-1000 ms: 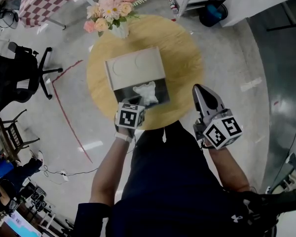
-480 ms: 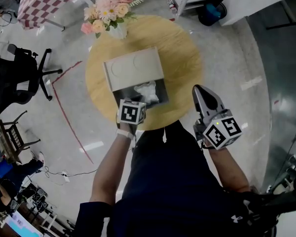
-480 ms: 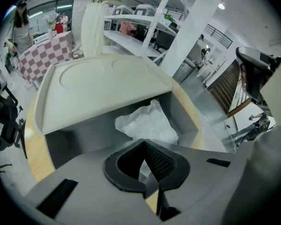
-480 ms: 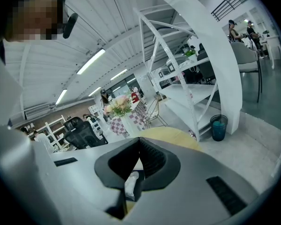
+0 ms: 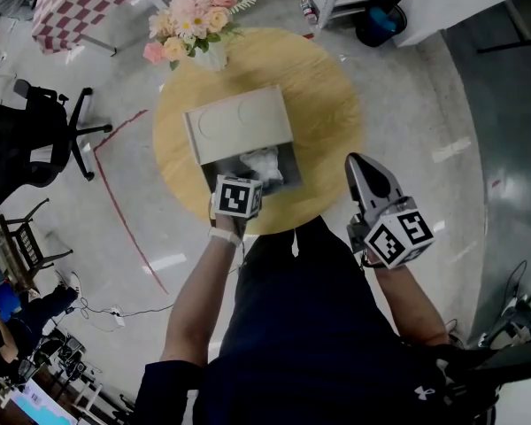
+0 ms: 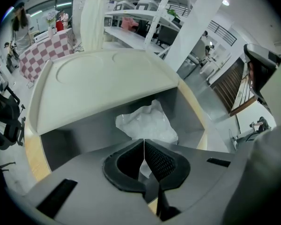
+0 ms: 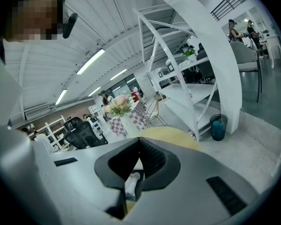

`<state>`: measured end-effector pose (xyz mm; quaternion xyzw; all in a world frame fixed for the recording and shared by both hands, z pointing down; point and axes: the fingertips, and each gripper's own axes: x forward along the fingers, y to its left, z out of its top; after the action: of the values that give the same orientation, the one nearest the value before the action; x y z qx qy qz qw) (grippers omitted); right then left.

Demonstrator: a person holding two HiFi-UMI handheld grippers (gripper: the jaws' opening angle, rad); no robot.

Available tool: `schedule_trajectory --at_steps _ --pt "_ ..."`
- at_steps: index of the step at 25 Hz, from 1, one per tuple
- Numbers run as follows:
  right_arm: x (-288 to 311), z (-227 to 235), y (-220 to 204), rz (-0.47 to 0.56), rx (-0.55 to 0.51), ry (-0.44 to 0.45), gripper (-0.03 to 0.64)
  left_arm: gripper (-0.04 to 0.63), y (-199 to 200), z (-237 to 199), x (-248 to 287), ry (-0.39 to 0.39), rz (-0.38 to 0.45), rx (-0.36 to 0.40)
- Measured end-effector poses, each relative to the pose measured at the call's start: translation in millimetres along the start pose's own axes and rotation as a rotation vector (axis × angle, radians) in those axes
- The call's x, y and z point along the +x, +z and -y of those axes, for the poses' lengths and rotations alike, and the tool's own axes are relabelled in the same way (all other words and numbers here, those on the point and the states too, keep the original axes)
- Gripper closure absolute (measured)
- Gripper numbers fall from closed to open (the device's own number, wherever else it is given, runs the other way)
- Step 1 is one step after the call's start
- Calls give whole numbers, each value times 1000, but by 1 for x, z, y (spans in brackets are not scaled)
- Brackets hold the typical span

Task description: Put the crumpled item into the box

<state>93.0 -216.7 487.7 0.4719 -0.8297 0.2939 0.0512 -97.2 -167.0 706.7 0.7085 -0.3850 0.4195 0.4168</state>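
Observation:
A beige box stands on the round wooden table with its lid tipped back and its dark inside showing. The crumpled white item lies low inside the box, in its right half. My left gripper is at the box's near edge, and its jaws are closed, with a white bit of the item showing between them. My right gripper is held off the table's near right edge, shut and holding nothing.
A vase of pink flowers stands at the table's far left edge. A black office chair is on the floor to the left. White shelving and a teal bin are beyond the table.
My left gripper has moved forward over the box's near edge. The crumpled item, which stuck up above that edge, now sits lower inside the box. The right gripper has not moved.

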Motion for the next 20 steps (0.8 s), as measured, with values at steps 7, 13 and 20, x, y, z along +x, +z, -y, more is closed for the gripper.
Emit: schedule_trajectory --at_steps 7,13,20 --pt "-2 2 4 5 -5 0 611 575 0 0 -1 11 11 -18" --pt "-3 -3 7 9 -10 10 611 512 2 3 -8 15 33 -20" --pt "-7 -13 7 14 -28 34 611 505 9 14 -40 -17 142 -49"
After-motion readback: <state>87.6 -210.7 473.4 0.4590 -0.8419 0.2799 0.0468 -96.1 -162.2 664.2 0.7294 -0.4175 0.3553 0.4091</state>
